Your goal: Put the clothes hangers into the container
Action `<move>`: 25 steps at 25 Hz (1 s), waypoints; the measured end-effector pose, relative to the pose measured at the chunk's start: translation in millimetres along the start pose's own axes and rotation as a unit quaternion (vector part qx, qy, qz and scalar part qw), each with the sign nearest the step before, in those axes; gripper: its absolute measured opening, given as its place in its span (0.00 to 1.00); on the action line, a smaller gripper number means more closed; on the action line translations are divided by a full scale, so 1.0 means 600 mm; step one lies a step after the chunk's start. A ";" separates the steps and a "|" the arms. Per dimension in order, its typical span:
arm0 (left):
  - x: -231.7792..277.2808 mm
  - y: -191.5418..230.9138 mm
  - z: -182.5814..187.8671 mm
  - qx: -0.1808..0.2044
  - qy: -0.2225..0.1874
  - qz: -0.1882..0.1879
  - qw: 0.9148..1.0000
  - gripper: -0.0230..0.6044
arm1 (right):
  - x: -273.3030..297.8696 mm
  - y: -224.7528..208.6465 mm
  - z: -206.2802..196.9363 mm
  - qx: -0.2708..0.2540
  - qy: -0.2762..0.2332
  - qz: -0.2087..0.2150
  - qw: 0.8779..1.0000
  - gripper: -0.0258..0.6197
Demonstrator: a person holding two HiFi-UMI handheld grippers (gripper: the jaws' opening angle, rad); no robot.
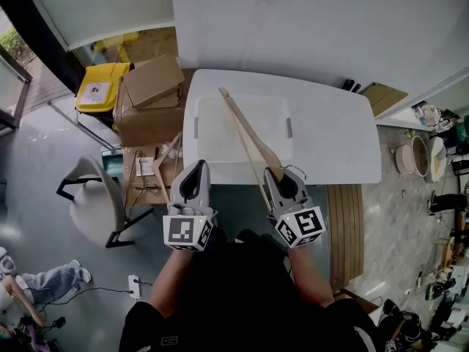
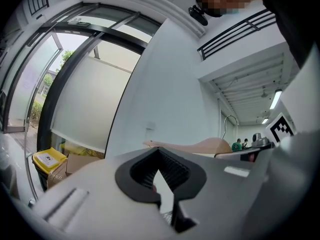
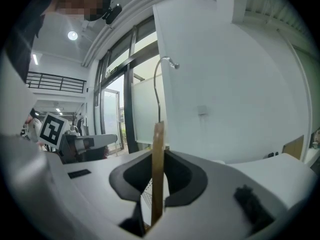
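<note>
Right gripper (image 1: 277, 176) has its jaws clamped on a pale wooden clothes hanger (image 1: 245, 127) slanting over the clear plastic container (image 1: 212, 152) on a white table (image 1: 330, 138), so the next move is probably to lower and release; left gripper (image 1: 196, 171) is closed and empty.

No text can be read; the label (image 1: 91, 92) on the yellow bin (image 1: 111, 74), left of the counter (image 1: 344, 138), is too small.
</note>
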State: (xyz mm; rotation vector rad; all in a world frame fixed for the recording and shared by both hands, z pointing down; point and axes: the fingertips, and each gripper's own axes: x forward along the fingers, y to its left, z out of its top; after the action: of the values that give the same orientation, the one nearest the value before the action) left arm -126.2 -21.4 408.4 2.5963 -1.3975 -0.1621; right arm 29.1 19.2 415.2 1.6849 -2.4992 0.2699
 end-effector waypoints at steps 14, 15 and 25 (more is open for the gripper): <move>0.033 0.014 0.005 0.008 -0.009 0.013 1.000 0.04 | 0.034 -0.044 0.023 -0.012 -0.007 0.013 1.000 0.13; 0.038 0.016 0.007 0.009 -0.011 0.017 1.000 0.04 | 0.038 -0.046 0.024 -0.013 -0.008 0.018 1.000 0.13; 0.103 0.015 -0.009 0.005 -0.001 0.043 0.999 0.04 | 0.092 -0.094 0.028 -0.013 0.002 0.059 0.998 0.13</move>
State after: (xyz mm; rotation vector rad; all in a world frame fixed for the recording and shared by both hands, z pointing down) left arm -98.4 -77.0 415.2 2.5381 -1.5113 -0.1452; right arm 60.9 -55.2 414.1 1.5296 -2.5916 0.2504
